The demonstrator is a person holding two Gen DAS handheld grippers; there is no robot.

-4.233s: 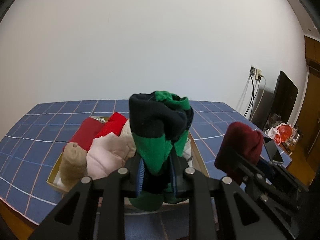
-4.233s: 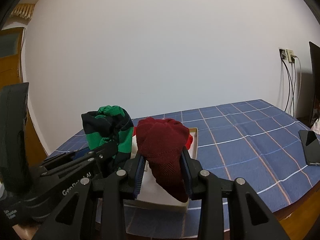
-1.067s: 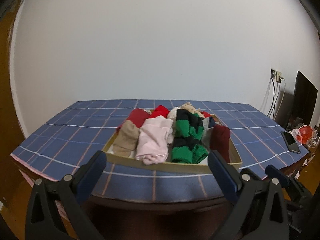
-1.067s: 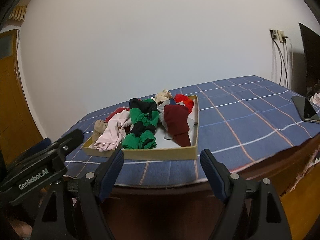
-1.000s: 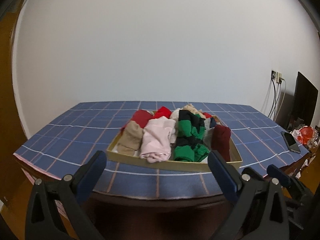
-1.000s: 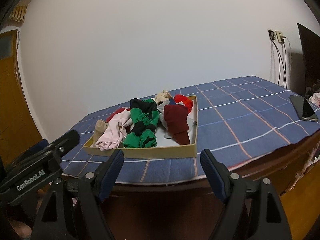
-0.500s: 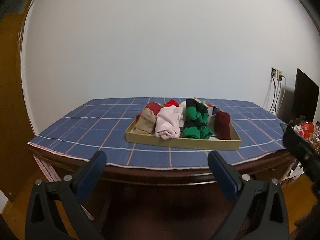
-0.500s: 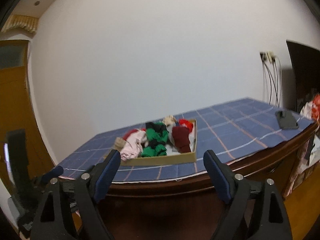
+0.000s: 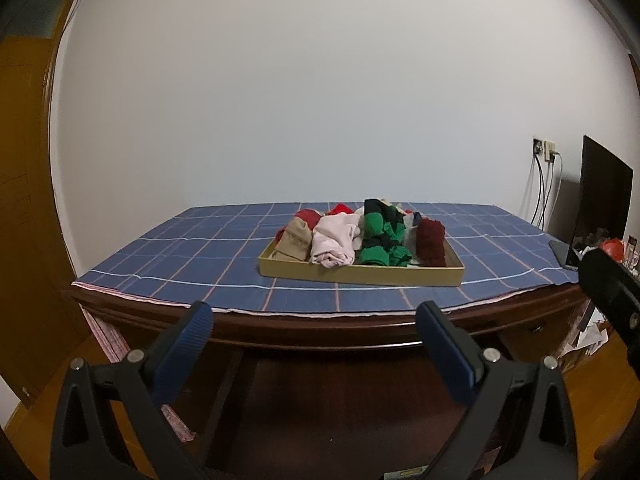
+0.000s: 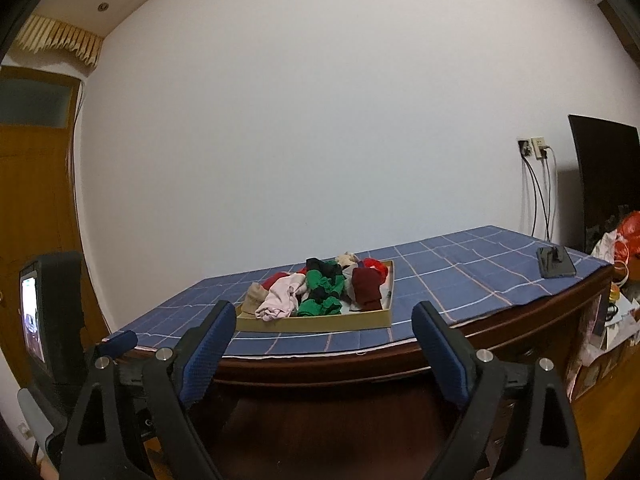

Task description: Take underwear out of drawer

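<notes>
Left gripper [image 9: 314, 324] jaws wide, empty. Right gripper [image 10: 324, 322] jaws opening, nothing between them. Underwear [image 9: 360, 236] piled in the drawer [image 9: 360, 274] on the table [image 9: 192, 256] (well ahead). Only the right view shows the phone [image 10: 556, 262] flat.

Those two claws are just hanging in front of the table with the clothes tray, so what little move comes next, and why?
Probably bring the left claw forward toward the tray: both claws are empty, well short of the table, and the green-and-black piece lies inside.

We see a blue checked tablecloth [image 9: 200, 248] covering a dark wooden table [image 9: 320, 332]. A phone [image 10: 556, 263] lies at three o'clock.
</notes>
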